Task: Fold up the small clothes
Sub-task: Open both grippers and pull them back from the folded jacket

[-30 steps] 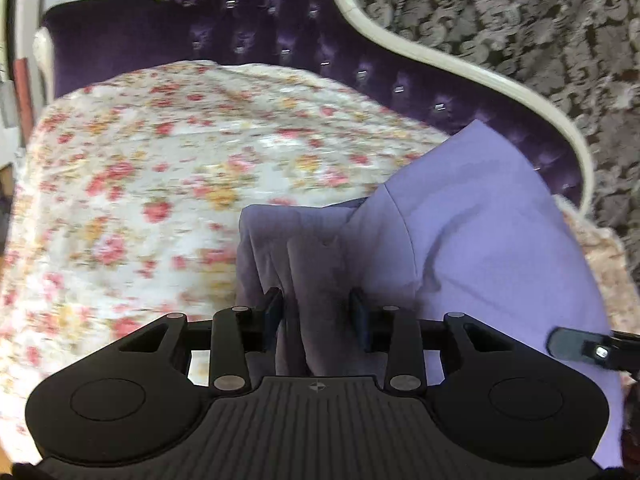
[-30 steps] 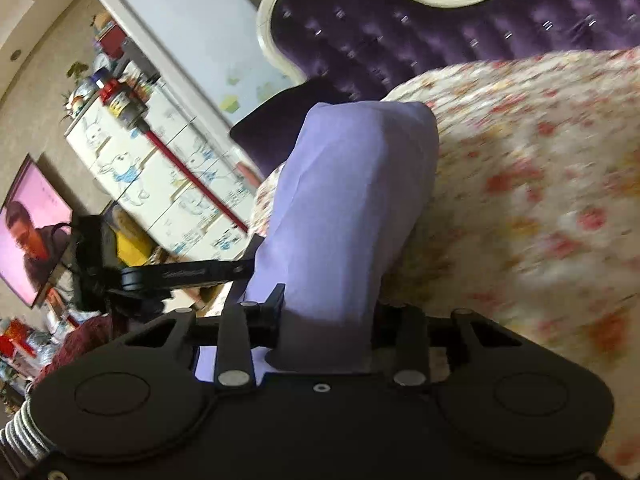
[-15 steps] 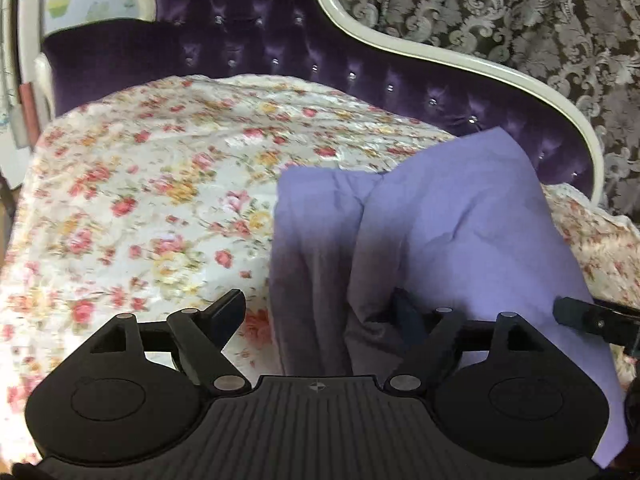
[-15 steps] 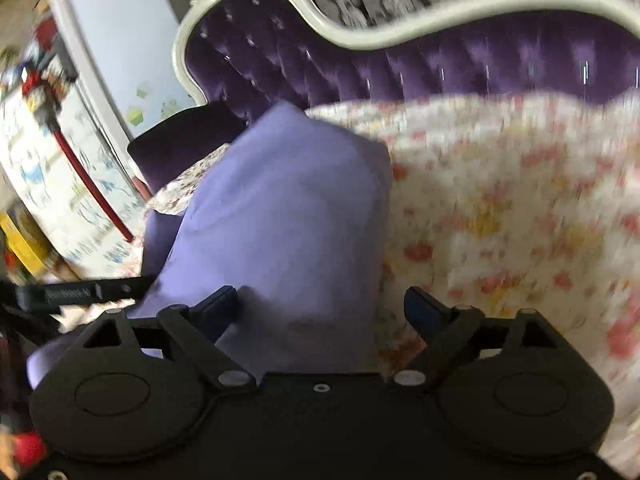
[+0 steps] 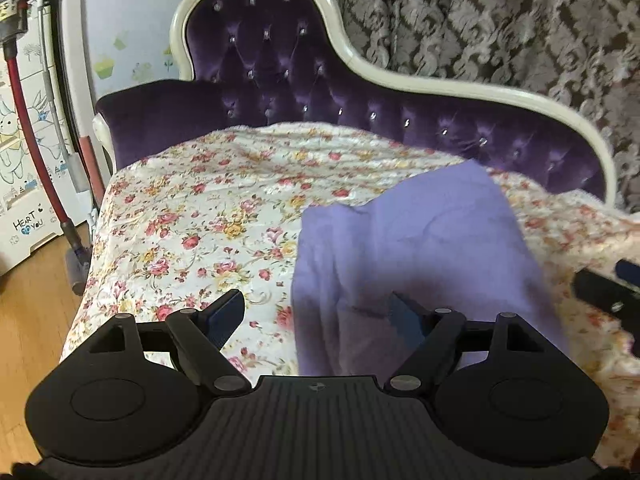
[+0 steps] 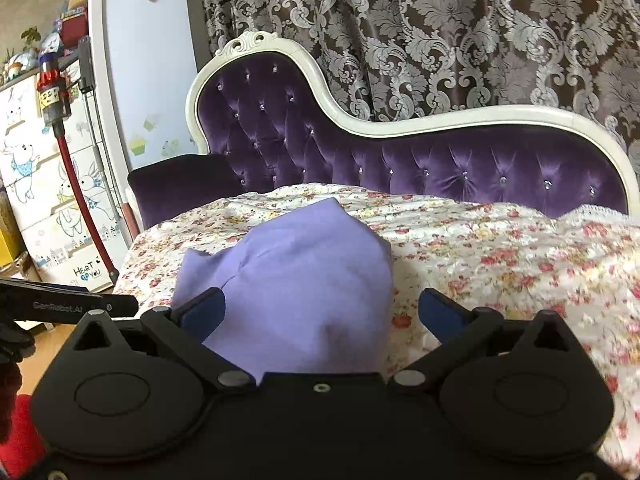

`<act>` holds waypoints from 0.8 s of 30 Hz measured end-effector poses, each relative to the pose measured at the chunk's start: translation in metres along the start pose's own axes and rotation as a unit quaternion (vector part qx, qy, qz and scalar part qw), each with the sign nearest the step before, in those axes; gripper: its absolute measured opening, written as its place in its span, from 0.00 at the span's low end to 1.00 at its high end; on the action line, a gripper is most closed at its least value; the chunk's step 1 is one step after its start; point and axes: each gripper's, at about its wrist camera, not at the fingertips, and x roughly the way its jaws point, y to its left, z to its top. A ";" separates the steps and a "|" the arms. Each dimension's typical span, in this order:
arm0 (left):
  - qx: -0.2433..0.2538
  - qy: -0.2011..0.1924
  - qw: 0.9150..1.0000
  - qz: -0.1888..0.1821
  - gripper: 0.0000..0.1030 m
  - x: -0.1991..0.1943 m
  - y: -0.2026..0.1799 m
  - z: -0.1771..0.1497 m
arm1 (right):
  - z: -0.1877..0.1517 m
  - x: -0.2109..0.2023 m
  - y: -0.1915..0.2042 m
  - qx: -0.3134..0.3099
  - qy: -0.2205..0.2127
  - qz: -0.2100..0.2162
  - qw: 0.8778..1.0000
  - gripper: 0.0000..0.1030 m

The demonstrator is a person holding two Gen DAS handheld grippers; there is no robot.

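You are working over a floral cover (image 5: 208, 216) spread across the seat of a purple tufted chaise (image 6: 440, 168) with a cream carved frame. A patterned curtain (image 6: 440, 40) hangs behind it, and a wooden floor (image 5: 28, 300) and a cartoon-printed cabinet (image 6: 36, 184) lie off its left end, with a red stick vacuum (image 6: 76, 184) leaning there. The lilac garment (image 5: 416, 248) lies folded on the cover. Your left gripper (image 5: 316, 314) has its fingers spread wide, having just let go; the cloth's near-left edge lies loose between them. Your right gripper (image 6: 320, 312) has also just opened, fingers at their widest around the garment's near end, pads not pressing. Bare cover lies to the left and right of the garment.
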 end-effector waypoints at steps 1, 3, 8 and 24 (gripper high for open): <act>-0.002 -0.005 1.000 0.001 0.76 -0.006 -0.001 -0.002 | -0.002 -0.005 0.002 0.001 0.000 -0.005 1.000 0.99; -0.003 -0.018 1.000 0.009 0.76 -0.018 -0.003 -0.007 | -0.005 -0.014 0.005 0.002 0.003 -0.008 1.000 0.99; 0.008 -0.028 0.999 0.018 0.76 -0.036 -0.011 -0.019 | -0.012 -0.029 0.008 0.020 0.026 0.007 0.999 0.99; -0.006 0.003 1.000 -0.001 0.76 -0.054 -0.016 -0.058 | -0.030 -0.060 0.024 0.001 0.035 -0.019 0.999 0.99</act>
